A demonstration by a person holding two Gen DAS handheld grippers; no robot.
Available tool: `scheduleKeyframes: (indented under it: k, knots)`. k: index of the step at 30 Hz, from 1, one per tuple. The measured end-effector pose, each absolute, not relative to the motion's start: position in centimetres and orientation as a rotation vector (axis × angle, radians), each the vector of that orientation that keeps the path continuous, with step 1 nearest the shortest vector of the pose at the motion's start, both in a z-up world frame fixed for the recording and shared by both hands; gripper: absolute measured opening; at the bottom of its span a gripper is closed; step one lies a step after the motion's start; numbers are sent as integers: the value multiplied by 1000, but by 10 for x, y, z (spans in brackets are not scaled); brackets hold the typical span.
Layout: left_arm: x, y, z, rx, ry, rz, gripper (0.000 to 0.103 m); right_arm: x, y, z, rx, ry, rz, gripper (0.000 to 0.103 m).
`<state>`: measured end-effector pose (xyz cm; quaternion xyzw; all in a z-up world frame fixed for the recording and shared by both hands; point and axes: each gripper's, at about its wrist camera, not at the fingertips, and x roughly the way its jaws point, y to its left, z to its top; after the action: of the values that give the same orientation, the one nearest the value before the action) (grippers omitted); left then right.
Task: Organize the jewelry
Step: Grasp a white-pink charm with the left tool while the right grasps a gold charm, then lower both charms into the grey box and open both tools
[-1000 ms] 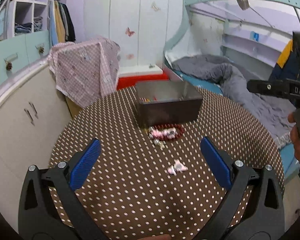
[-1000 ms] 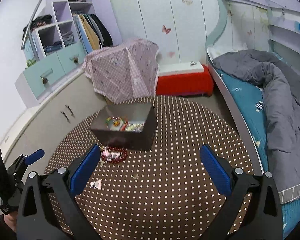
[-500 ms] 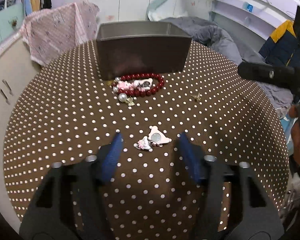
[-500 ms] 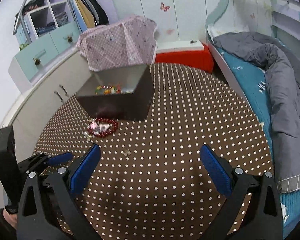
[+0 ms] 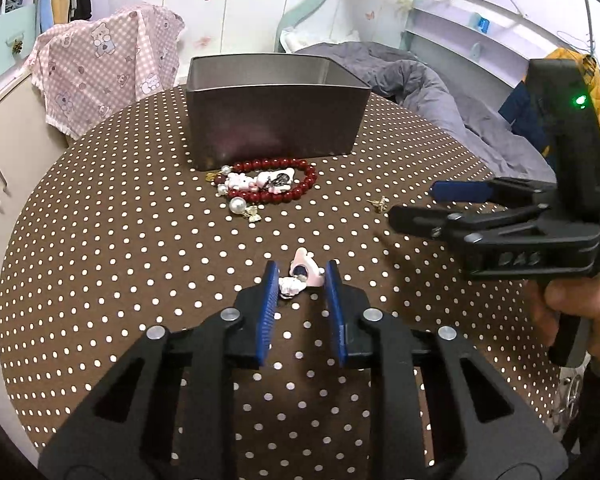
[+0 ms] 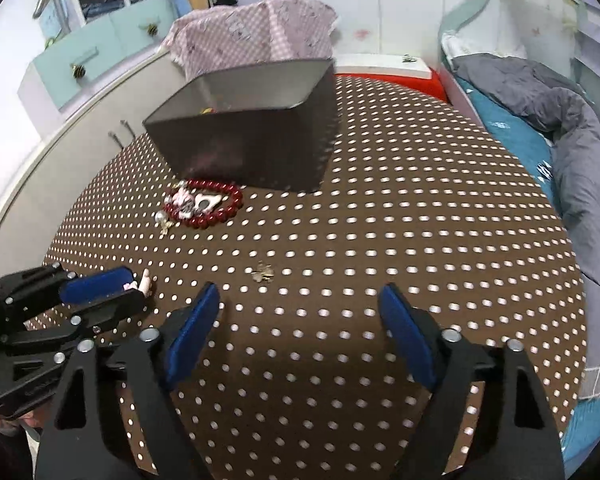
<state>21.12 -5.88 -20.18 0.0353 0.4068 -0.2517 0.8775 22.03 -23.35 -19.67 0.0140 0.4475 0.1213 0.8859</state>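
Left gripper (image 5: 301,276) jaws, just closing, flank small pink-white charm (image 5: 305,277) mid-desk; contact unclear. Right gripper (image 6: 300,298) jaws, also just closing, stand apart, empty.

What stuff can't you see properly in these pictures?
- Inside the grey metal box: left view, near wall hides it; right view shows only coloured specks.
- Small pink-and-white charm: left view, partly hidden between the left tool's blue pads.
- Tiny gold trinket: right view, too small and blurred.

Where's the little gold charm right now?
The gold charm lies alone on the dotted tablecloth, just ahead of the right gripper, nearer than the red bracelet.
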Motion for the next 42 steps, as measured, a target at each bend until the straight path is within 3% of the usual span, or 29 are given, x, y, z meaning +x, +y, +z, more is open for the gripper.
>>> scheduleKeyframes:
  k: [4, 6, 9, 11, 15, 22, 24, 33, 35, 36, 37, 40, 41, 42]
  knots:
    - [213, -65, -201, 120, 845, -505, 29, 224, -223, -196, 5, 922, 267, 62]
    - [216, -69, -203, 136, 859, -491, 50, 224, -219, -196, -13, 920, 272, 52]
    - [220, -68, -206, 123, 876, -502, 49, 223, -212, -199, -51, 912, 279, 42]
    - [222, -67, -206, 118, 876, -496, 33, 222, -209, -201, -65, 900, 281, 30]
    - [219, -64, -205, 100, 868, -507, 26, 219, -201, -202, -103, 897, 307, 11]
    - [213, -53, -202, 59, 859, -504, 24, 215, -212, -198, -30, 893, 338, 10]
    - [213, -48, -200, 52, 853, -504, 16, 212, -217, -191, -11, 883, 345, 10]
    - [214, -45, -198, 81, 847, -472, 17, 206, -226, -170, -13, 840, 350, 10]
    - [215, -48, -199, 94, 850, -462, 25, 205, -225, -172, -8, 844, 351, 10]
    - [215, -49, -198, 92, 846, -456, 52, 205, -225, -173, -4, 846, 352, 10]
    - [216, -50, -196, 84, 827, -450, 70, 204, -225, -174, -1, 848, 353, 10]
    - [222, -54, -199, 96, 829, -453, 69, 201, -225, -176, 4, 853, 354, 10]
    - [227, -57, -203, 114, 842, -439, 65, 201, -225, -175, 4, 853, 353, 10]
    - [232, -59, -208, 118, 871, -445, 48, 200, -225, -175, 5, 853, 353, 10]
